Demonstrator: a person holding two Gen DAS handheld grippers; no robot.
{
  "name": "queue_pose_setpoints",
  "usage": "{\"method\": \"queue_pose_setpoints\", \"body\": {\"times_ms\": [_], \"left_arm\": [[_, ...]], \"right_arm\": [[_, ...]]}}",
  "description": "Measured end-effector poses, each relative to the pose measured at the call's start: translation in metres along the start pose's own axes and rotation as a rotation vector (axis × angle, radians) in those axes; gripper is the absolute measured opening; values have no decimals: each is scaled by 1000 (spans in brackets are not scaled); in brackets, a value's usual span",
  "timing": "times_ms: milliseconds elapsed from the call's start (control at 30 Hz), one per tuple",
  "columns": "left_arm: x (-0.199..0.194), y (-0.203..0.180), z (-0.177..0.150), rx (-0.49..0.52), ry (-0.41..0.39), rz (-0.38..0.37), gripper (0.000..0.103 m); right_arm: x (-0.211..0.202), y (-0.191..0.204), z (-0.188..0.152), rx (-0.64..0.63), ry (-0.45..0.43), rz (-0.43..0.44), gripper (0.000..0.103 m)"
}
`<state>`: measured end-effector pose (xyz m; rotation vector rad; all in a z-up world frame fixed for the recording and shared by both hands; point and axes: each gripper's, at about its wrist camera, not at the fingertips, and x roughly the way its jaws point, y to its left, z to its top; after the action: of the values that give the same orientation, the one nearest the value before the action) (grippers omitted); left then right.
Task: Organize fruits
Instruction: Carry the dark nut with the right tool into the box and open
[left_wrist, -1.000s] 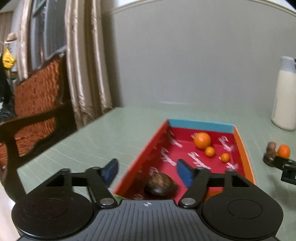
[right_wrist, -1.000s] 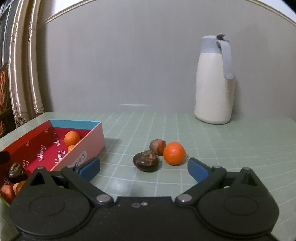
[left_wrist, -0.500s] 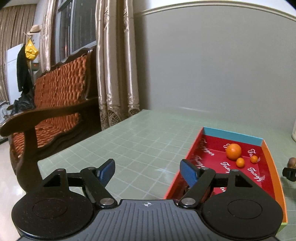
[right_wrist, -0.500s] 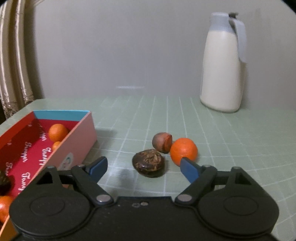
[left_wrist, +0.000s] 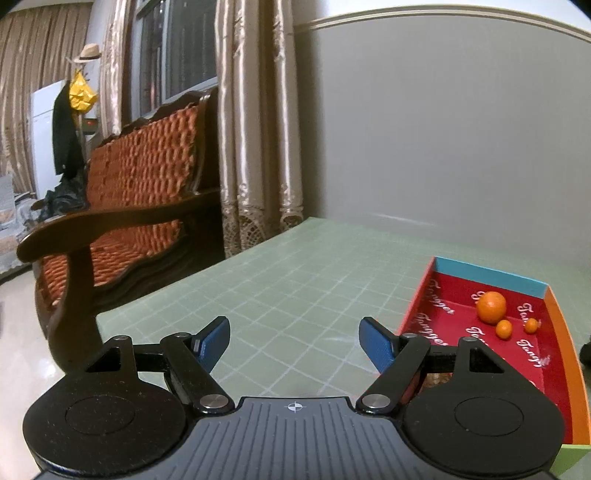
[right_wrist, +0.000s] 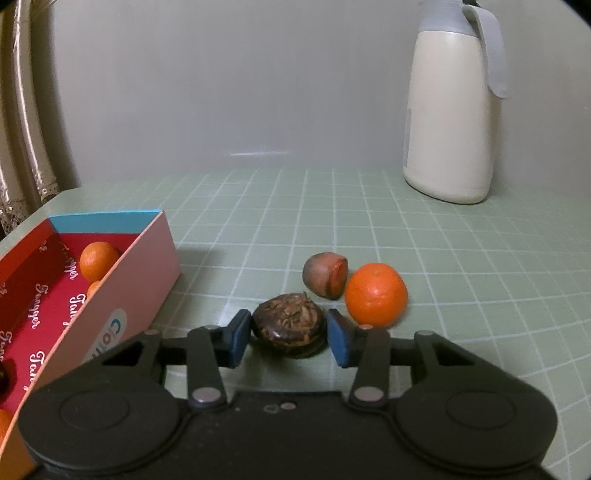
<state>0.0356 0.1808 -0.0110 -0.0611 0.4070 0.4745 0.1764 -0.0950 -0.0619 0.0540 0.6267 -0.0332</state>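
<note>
On the green table a dark brown wrinkled fruit (right_wrist: 290, 328) lies between the blue pads of my right gripper (right_wrist: 288, 317). Its jaws are closing and both pads touch the fruit's sides. Just behind lie a brown fruit with a cut reddish face (right_wrist: 325, 274) and an orange (right_wrist: 376, 295). The red box (right_wrist: 140, 273) stands to the left with an orange (right_wrist: 96, 258) inside. In the left wrist view the box (left_wrist: 491, 273) holds one orange (left_wrist: 490, 307) and two small ones (left_wrist: 504, 328). My left gripper (left_wrist: 293, 326) hangs open and empty above the table, left of the box.
A white jug with a grey handle (right_wrist: 452, 110) stands at the back right by the wall. A wooden chair with an orange cushion (left_wrist: 129, 184) and curtains (left_wrist: 258, 147) sit past the table's left edge (left_wrist: 155, 299).
My right gripper has moved forward and down to the dark fruit, and its jaws have closed in around it. The left wrist view has swung left, away from the box.
</note>
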Motion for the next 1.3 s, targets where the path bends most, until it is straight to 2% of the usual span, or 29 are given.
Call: {"method": "queue_pose_setpoints", "body": {"times_ms": [200,533,700,1000,1300], "left_arm": [[2,11,0,-26,10,35,77],[3,36,-1,-74,28,97,77],[3,45,-3,-85,33,115,77],[1,52,-4,-81,32,128,77],[3,59,-6,-87,39,131,77]], "right_arm": [[-12,2,-2,-13,-51,23,42],[-56,21,3,-58,-184,160,42],[-76,35,5,-99,-237,266,42],[-88,73,-9,-244,-216,443,42],[-87,102,-23,-333,-142,495,42]]}}
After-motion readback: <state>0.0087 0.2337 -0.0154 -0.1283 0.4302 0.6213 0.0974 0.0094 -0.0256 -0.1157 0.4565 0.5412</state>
